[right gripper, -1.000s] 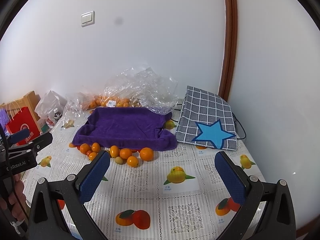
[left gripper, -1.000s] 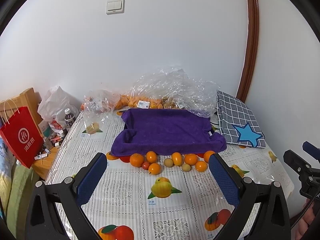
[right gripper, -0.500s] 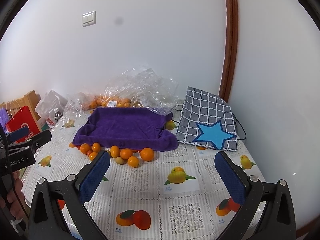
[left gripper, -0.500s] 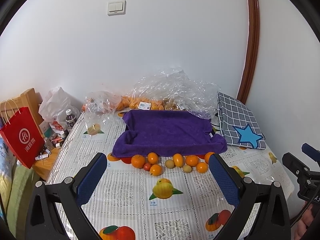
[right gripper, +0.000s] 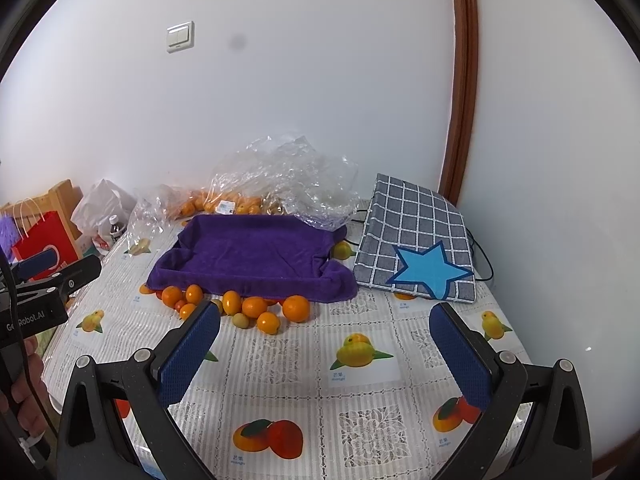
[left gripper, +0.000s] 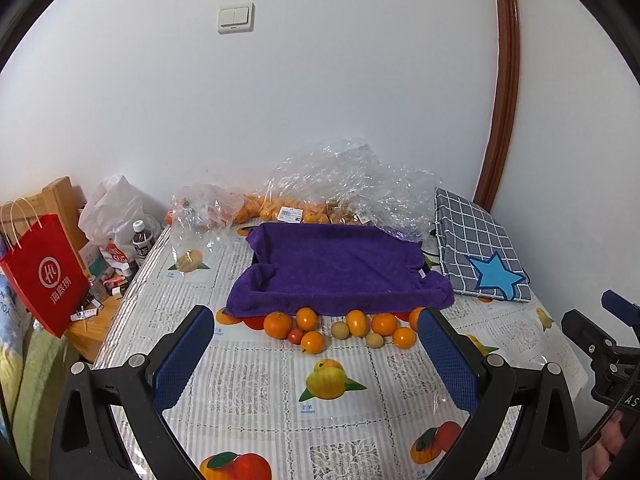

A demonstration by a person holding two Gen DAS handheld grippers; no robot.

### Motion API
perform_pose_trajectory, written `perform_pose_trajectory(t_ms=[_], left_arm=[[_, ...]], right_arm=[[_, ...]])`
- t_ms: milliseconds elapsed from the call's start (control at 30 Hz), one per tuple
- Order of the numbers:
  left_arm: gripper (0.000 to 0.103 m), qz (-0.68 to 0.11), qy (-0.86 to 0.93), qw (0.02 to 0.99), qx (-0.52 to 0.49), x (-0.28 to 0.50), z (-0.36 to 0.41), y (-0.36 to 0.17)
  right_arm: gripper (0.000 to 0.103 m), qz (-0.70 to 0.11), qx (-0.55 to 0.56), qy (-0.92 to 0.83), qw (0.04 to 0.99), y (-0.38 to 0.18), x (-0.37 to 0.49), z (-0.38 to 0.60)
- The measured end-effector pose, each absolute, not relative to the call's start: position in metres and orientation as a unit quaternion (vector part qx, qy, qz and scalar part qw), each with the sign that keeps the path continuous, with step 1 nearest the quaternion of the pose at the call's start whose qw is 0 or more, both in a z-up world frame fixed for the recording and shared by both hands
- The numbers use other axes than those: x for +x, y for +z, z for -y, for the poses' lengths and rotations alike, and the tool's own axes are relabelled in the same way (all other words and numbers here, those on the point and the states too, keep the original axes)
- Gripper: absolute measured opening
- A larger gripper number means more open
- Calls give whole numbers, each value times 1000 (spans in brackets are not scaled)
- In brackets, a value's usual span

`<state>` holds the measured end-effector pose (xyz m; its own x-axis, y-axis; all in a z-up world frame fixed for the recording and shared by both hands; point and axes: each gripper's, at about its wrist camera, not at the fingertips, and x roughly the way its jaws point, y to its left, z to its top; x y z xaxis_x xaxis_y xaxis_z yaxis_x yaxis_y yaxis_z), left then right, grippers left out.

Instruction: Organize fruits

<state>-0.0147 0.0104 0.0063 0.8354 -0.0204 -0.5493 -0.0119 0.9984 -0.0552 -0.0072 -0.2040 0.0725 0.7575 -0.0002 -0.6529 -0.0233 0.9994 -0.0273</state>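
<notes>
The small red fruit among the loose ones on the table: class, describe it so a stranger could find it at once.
Start at the purple towel-lined tray mid-table and look at the row of loose fruit along its near edge. Toward the left end, the small red fruit sits between two oranges; it alone is red, and it is smaller than its orange neighbours.

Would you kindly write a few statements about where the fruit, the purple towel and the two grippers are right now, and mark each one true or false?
1. The loose fruits lie on the table in front of the purple towel. True.
2. The left gripper holds an orange. False: its jaws are open and empty.
3. The right gripper is open above the tablecloth. True.
4. Fruit is piled on the purple towel. False: none shows on it.
5. The checked cushion lies left of the towel. False: it lies right.
</notes>
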Motion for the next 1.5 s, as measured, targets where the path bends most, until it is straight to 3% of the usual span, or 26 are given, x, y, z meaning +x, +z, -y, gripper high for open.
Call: perform_pose_trajectory(t_ms=[633, 1033, 1333, 1500], left_arm=[[103, -285, 3, 958, -28, -13, -13, 6], [102, -297, 19, 954, -31, 16, -31, -15], [95, -346, 9, 935, -74, 48, -63, -66], [82, -367, 16, 926, -86, 64, -78, -93]], right_arm=[[103, -338, -19, 17, 941, 70, -10, 199], [102, -357, -15, 26, 934, 41, 19, 202], [84, -402, 7, 67, 913, -10, 59, 205], [71, -414, 13, 57, 908, -45, 80, 209]])
